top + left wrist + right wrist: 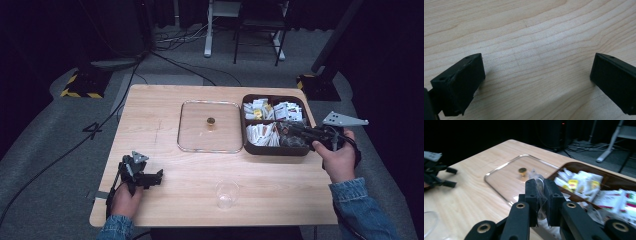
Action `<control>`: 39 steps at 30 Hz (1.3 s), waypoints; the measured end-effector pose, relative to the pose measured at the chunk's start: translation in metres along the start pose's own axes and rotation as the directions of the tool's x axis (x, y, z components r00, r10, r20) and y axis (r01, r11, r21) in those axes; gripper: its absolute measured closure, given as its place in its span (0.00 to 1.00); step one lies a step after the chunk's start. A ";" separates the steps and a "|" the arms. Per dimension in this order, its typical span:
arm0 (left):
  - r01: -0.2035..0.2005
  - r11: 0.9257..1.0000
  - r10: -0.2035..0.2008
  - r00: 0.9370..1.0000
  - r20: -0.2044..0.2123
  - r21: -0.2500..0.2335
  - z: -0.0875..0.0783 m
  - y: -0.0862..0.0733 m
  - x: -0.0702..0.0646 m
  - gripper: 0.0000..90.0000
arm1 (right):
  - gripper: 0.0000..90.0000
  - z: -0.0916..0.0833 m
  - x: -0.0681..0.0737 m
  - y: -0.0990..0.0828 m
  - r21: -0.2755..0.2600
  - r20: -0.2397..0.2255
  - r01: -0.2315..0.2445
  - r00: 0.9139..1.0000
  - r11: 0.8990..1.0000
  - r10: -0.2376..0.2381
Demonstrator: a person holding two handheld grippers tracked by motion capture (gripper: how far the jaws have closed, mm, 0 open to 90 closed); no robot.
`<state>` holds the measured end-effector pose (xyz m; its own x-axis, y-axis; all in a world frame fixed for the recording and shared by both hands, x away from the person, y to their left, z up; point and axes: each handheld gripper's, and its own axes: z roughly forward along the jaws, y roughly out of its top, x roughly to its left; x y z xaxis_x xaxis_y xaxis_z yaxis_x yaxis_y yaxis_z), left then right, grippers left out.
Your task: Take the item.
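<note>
Pale, fine-grained wood forms the table [170,200], which stands on grey carpet in a dark room strung with cables; on it lie a clear square lid [210,126] with a brass knob, a clear cup [227,193] and a brown compartmented box [274,149] of paper tea packets. Right gripper [541,195] pinches a crinkly clear sachet [537,178] over the box's near side. Left gripper [536,77] rests low at the table's near left, jaws spread over bare wood.

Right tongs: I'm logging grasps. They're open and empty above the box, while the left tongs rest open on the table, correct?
Not quite. The right tongs are shut on a clear packet, as the right gripper view shows. The left tongs are indeed open on the table.
</note>
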<state>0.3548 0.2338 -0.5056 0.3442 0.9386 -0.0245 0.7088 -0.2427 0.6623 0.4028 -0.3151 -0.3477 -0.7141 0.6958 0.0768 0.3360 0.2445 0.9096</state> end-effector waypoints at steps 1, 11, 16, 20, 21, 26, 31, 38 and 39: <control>-0.001 1.000 0.001 1.000 0.000 -0.001 0.000 0.000 0.000 0.00 | 0.91 0.001 0.004 0.002 0.001 -0.012 0.008 1.000 1.000 -0.008; -0.004 1.000 0.004 1.000 0.005 0.001 0.000 0.000 0.001 0.00 | 0.91 0.011 0.042 0.012 0.016 -0.112 0.052 0.992 0.999 -0.050; -0.005 1.000 0.005 1.000 0.006 -0.001 0.000 0.000 0.001 0.00 | 0.91 0.018 0.059 0.014 0.026 -0.161 0.071 0.985 0.997 -0.066; -0.005 1.000 0.005 1.000 0.006 -0.001 0.000 0.000 0.001 0.00 | 0.91 0.022 0.071 0.015 0.028 -0.200 0.084 0.977 0.996 -0.077; -0.004 1.000 0.004 1.000 0.006 -0.001 0.000 0.000 0.001 0.00 | 0.91 0.022 0.074 0.016 0.029 -0.208 0.087 0.975 0.996 -0.079; -0.007 1.000 0.007 1.000 0.008 0.000 0.001 0.001 0.001 0.00 | 0.91 0.025 0.087 0.016 0.023 -0.239 0.094 0.967 0.995 -0.086; -0.012 1.000 0.012 1.000 0.009 -0.003 0.001 0.001 0.002 0.00 | 0.91 0.027 0.102 0.014 0.018 -0.283 0.092 0.955 0.996 -0.084; -0.012 1.000 0.012 1.000 0.009 -0.003 0.001 0.001 0.002 0.00 | 0.91 0.032 0.118 0.013 0.024 -0.332 0.104 0.939 0.994 -0.091; -0.012 1.000 0.012 1.000 0.009 -0.003 0.001 0.001 0.002 0.00 | 0.91 0.032 0.120 0.013 0.024 -0.339 0.108 0.936 0.994 -0.094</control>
<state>0.3570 0.2347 -0.5057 0.3579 0.9334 -0.0235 0.7031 -0.2529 0.6646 0.3412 -0.2068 -0.3400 -0.9084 0.3990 0.1250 0.2711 0.3343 0.9026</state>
